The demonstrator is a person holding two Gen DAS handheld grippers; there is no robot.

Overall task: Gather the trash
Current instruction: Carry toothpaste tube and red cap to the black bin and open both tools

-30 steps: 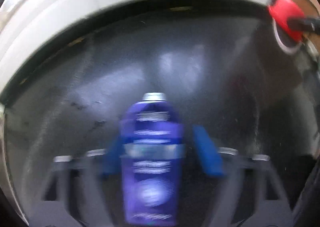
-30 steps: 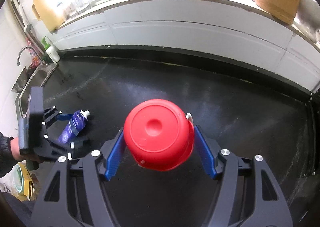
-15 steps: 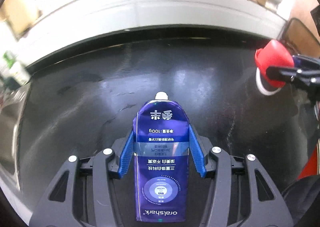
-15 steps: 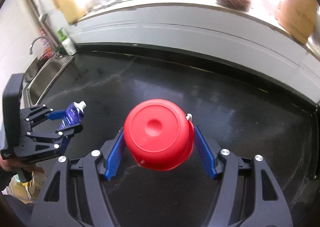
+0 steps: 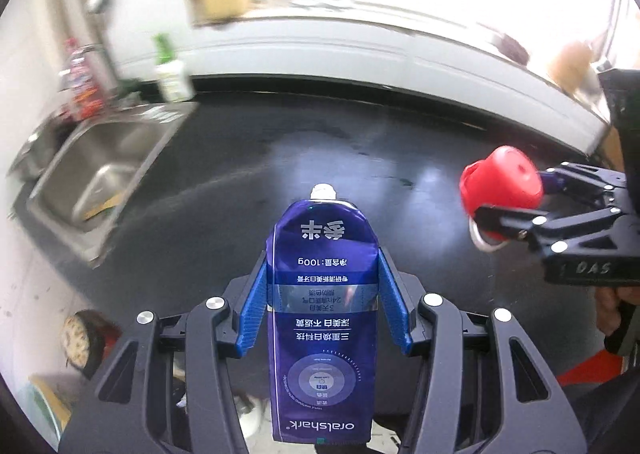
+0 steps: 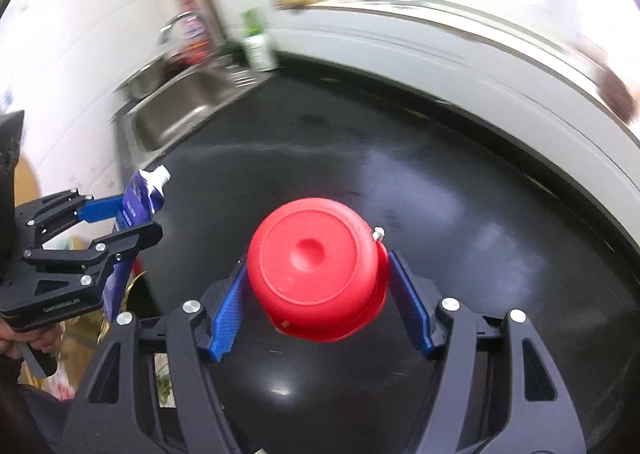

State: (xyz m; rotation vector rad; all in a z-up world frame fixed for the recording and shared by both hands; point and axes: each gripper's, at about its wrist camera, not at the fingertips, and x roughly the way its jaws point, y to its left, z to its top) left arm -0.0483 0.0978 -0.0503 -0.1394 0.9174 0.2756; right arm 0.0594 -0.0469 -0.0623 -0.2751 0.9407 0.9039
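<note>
My left gripper (image 5: 322, 278) is shut on a dark blue toothpaste tube (image 5: 324, 318) with a white cap, held lengthwise above the black countertop (image 5: 360, 158). My right gripper (image 6: 316, 282) is shut on a red plastic cup (image 6: 316, 266), bottom facing the camera. In the left wrist view the red cup (image 5: 502, 178) and the right gripper (image 5: 516, 198) hang at the right. In the right wrist view the left gripper (image 6: 128, 214) holds the tube (image 6: 138, 198) at the left, over the counter's left end.
A steel sink (image 5: 100, 170) is set into the counter's left end, with a green-capped bottle (image 5: 170, 70) and a tap behind it. A white tiled wall (image 6: 460, 62) runs along the back. Bags and trash (image 6: 76, 338) lie below the counter's left edge.
Both grippers have lifted and swung left toward the sink end of the counter, carrying the tube and the cup. The views rolled and the sink came into sight.
</note>
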